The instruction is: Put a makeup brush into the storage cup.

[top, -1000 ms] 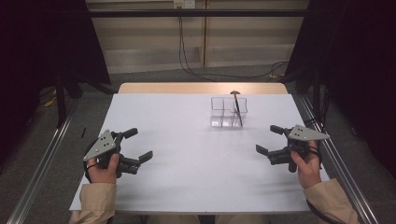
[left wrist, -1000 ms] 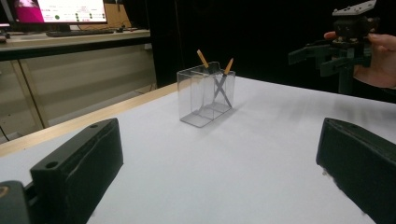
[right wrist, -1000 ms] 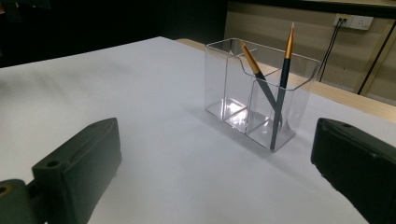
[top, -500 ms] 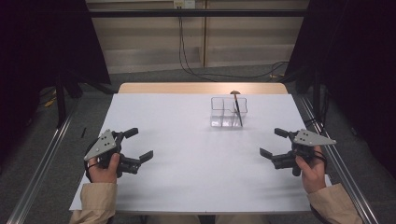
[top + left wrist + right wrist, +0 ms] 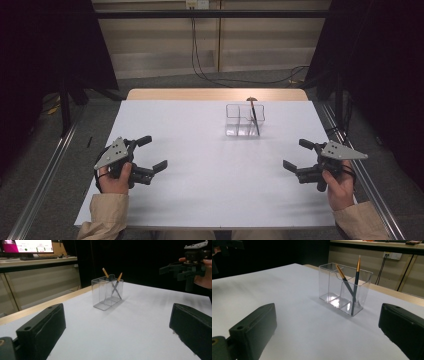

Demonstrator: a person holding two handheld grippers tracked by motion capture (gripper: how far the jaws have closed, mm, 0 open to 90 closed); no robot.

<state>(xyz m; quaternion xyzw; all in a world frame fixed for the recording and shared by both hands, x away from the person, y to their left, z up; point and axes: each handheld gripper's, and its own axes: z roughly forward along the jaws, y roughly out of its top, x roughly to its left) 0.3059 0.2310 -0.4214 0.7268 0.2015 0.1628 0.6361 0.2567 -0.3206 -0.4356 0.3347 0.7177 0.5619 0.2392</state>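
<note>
On the white table (image 5: 200, 150) in the high view, a clear holder (image 5: 243, 120) is standing toward the far right, with dark pens leaning in its right-hand compartment. The left tongs (image 5: 152, 153) and right tongs (image 5: 298, 154) are resting low near the front corners, well apart from the holder and from each other, each spread wide and holding nothing. Both hands are gripping from behind, forearms coming in from the near edge, tongs pointing inward and slightly forward. Judgement: the work is sitting at its start, before any reach; the right side is lying nearer the holder.

In the left gripper view, the two black jaws are standing far apart with bare table between them. The holder (image 5: 107, 292) is showing ahead, two gold-tipped pens (image 5: 115, 287) crossing inside it; the other gripper is hanging at upper right.

In the right gripper view, the jaws are again gaping. The holder (image 5: 345, 288) is standing ahead, slightly right of centre, with both pens (image 5: 352, 287) crossing in its nearest compartment. Judgement: the next move is calling for an advance and lift toward the pen tops, lining the jaws across one shaft above the rim.
</note>
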